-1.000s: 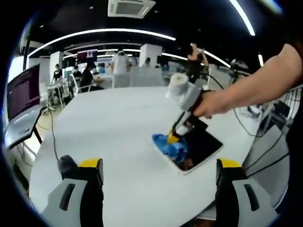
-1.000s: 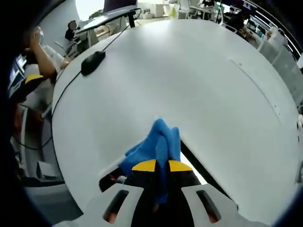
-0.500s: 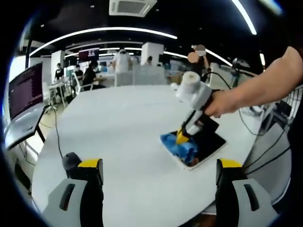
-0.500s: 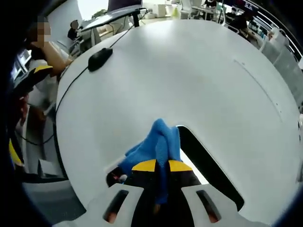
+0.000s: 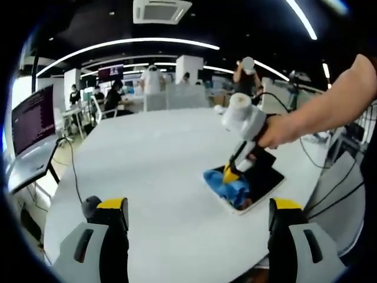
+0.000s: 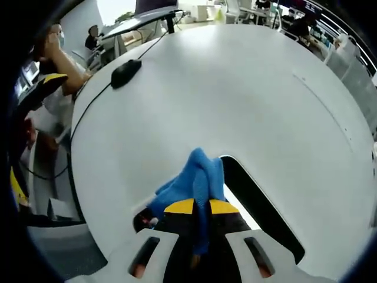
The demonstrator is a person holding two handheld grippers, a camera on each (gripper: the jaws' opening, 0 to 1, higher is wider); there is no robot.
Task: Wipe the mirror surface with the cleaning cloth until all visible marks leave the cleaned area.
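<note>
Nearest the person, the left gripper hangs idle above the near edge of the white bench, its jaws spread wide with nothing between them; it appears to be held back so the working side stays in sight. Just beyond it, a black computer mouse lies on the bench with its cable running off to the far left. Further out and to the right, the right gripper is angled downward with its jaws closed tight on the blue cleaning cloth, which bunches out past the yellow tips and presses on the mirror. The mirror lies flat near the bench's right edge, a dark pane in a pale frame; the cloth covers its near-left end, and most of the dark glass lies to the right of the gripper. Judged from this, wiping is under way and that right-hand stretch would be next. Whether marks remain on the glass cannot be told. Beyond the bench are office desks, a monitor and several seated people.
</note>
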